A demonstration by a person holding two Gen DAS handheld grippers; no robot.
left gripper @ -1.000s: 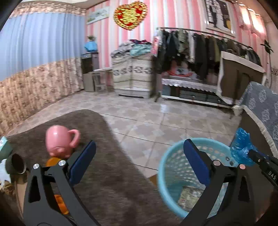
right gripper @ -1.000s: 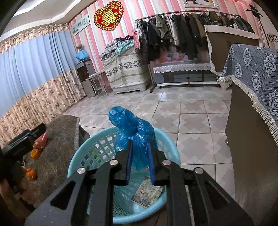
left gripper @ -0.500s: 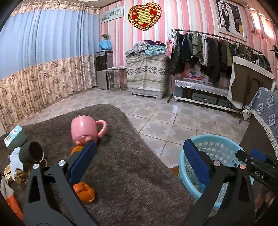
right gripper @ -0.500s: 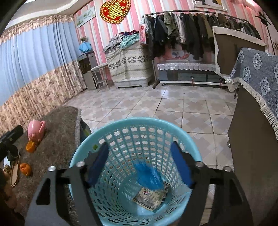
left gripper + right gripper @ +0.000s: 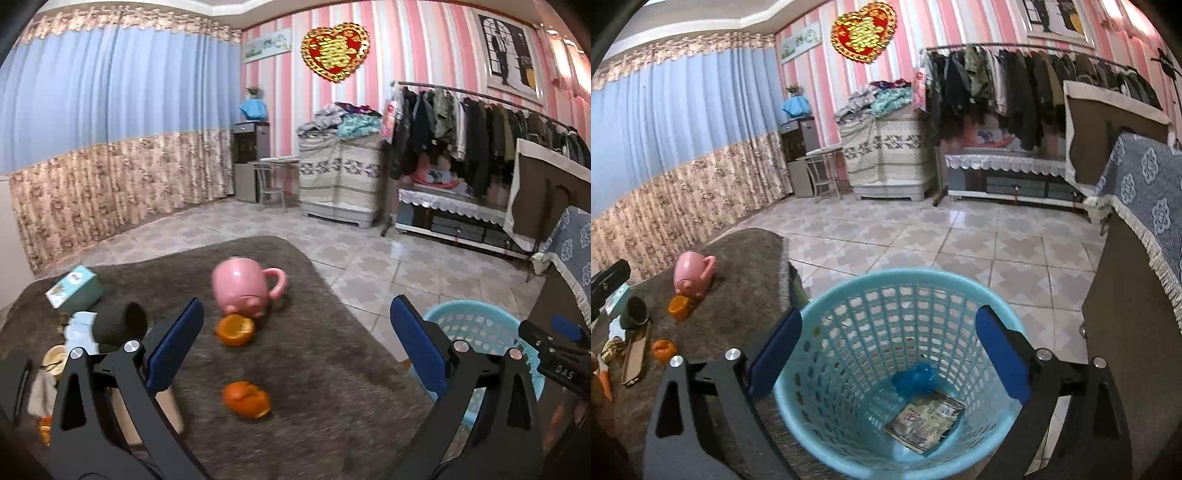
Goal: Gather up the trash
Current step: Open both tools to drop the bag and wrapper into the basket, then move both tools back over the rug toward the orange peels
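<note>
Right gripper (image 5: 888,354): black frame, flat blue pads, jaws opening wide, nothing between them, poised over the basket (image 5: 960,284). Basket of pale blue plastic, round, tapering, walls pierced in a lattice. Inside, at the bottom: crumpled glossy blue bag (image 5: 916,378) beside a flat printed packet (image 5: 923,419). Left gripper (image 5: 295,349): same build, jaws spread apart and empty, aimed across the table (image 5: 332,387), draped in shaggy grey-brown pile. On the pile: smooth pink mug (image 5: 243,286), rounded, tipped on its side, looped handle to the right; just before it a hollow orange peel cup (image 5: 235,329); nearer, a curled orange peel (image 5: 246,399), lumpy and matte. At the left edge: teal carton (image 5: 74,286), boxy, printed top; dark cup (image 5: 120,325) lying on its side; crumpled white scraps (image 5: 79,328), blurred. Beyond the table, glossy patterned floor tiles (image 5: 960,236).
</note>
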